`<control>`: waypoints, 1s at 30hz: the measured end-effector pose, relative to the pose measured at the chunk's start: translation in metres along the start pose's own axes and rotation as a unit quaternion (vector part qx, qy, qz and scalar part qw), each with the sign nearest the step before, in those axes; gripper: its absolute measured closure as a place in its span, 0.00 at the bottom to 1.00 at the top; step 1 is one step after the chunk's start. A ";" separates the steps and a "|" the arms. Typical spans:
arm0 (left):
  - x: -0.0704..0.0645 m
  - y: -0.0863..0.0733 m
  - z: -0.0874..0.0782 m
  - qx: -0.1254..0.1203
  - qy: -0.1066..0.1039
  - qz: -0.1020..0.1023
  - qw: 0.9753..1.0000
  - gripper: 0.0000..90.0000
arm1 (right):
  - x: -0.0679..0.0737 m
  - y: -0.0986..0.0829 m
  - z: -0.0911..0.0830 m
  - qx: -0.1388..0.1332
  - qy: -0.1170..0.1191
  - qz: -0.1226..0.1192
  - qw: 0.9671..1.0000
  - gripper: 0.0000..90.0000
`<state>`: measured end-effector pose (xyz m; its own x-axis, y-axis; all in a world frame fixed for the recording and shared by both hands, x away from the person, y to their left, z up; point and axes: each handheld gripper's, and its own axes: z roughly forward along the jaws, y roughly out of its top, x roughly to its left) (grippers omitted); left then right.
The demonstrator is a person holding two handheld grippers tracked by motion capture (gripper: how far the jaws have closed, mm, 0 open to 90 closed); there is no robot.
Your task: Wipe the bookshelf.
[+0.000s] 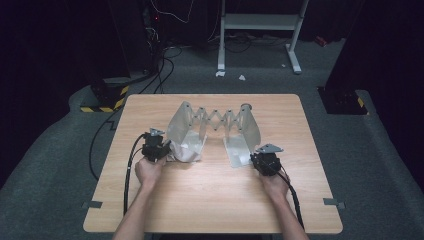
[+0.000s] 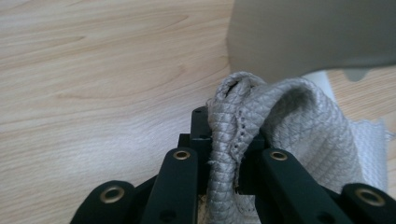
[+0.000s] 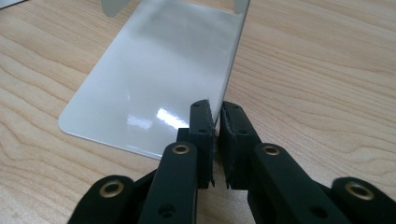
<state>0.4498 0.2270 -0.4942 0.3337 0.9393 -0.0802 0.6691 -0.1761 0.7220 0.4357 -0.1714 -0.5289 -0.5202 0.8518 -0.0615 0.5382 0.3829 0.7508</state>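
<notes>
Bunching between the left claw [image 2: 223, 154] jaws, grey cloth [image 2: 299, 126] lies pinched.

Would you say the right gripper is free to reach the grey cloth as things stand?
Probably not: the right gripper is shut on the metal folding rack, and the cloth lies beyond it at the left gripper.

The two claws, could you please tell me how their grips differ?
The left claw is shut on the grey cloth, soft and bunched; the right claw is shut on the metal rack, pinching its thin upright plate edge. Both rest low at the wooden table.
</notes>
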 end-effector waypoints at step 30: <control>-0.021 0.056 -0.072 -0.100 -0.051 0.025 0.993 0.90 | 0.002 0.000 0.000 0.000 -0.005 0.007 1.000 0.94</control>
<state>0.4325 0.2185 -0.4031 0.4356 0.8944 -0.1019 0.5080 -0.1508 0.8480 0.4347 -0.1701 -0.5290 -0.5064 0.8603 -0.0580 0.5450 0.3715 0.7516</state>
